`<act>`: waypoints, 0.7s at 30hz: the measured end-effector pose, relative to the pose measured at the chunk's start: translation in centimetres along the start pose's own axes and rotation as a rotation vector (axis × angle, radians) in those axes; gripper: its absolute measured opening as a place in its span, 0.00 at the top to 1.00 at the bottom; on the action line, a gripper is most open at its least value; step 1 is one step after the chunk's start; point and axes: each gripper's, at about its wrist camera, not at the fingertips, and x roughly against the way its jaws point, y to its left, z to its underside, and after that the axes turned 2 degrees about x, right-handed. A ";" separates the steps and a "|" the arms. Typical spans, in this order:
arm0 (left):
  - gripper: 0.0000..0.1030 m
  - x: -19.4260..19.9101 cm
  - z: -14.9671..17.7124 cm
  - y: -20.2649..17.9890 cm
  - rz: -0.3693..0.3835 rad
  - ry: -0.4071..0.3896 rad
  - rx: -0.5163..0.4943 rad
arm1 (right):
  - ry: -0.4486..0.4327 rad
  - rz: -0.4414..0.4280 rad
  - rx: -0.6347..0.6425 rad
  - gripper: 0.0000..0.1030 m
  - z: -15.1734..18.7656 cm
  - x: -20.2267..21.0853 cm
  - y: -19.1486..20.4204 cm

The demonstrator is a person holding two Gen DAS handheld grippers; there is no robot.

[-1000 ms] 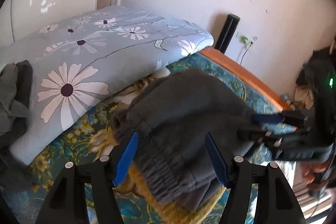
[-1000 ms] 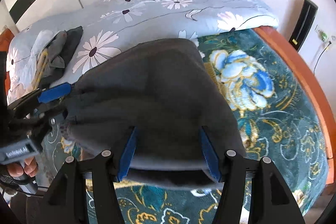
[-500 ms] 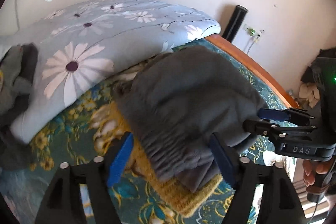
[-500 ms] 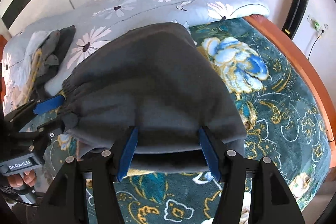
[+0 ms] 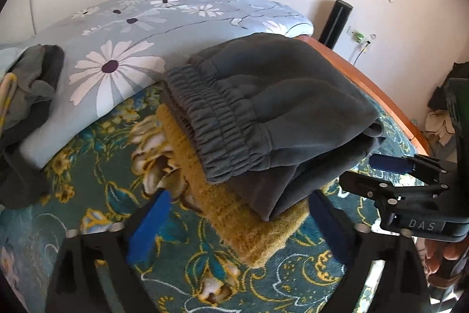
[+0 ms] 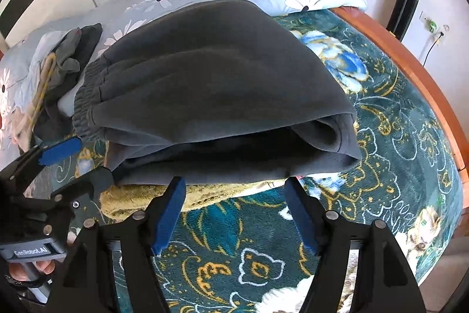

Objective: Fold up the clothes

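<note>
Grey folded sweatpants (image 5: 272,107) lie on a mustard-yellow folded garment (image 5: 234,213) on the floral bedspread (image 5: 96,178), toward the bed's wooden side edge, waistband facing the left gripper (image 5: 234,228) and folded edge facing the right gripper (image 6: 234,210). Both grippers tilt steeply down just short of the stack. Their jaws are opening, clear of the cloth, so the pants look released, the left at their long elastic end.

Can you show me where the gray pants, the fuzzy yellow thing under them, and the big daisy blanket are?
gray pants (image 5: 272,96): left wrist view, on the top fold beside the waistband.
fuzzy yellow thing (image 5: 252,233): left wrist view, on its near corner sticking out below the pants.
daisy blanket (image 5: 111,66): left wrist view, on the biggest daisy.
</note>
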 end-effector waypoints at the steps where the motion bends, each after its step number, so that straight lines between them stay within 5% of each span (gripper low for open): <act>1: 0.02 0.1 0.0 0.0 -0.005 -0.001 0.003 | -0.001 0.003 -0.001 0.31 0.1 0.0 0.0; 10: 0.00 1.6 0.4 -0.7 -0.088 -0.037 -0.054 | -0.016 0.022 0.026 0.24 0.9 0.1 1.3; 16: 0.00 1.3 0.8 -0.2 -0.095 -0.002 -0.027 | -0.029 0.022 0.027 0.13 1.2 0.1 1.3; 21: 0.00 1.1 0.9 0.1 -0.089 0.018 -0.004 | -0.038 0.015 0.016 0.12 1.4 0.2 1.2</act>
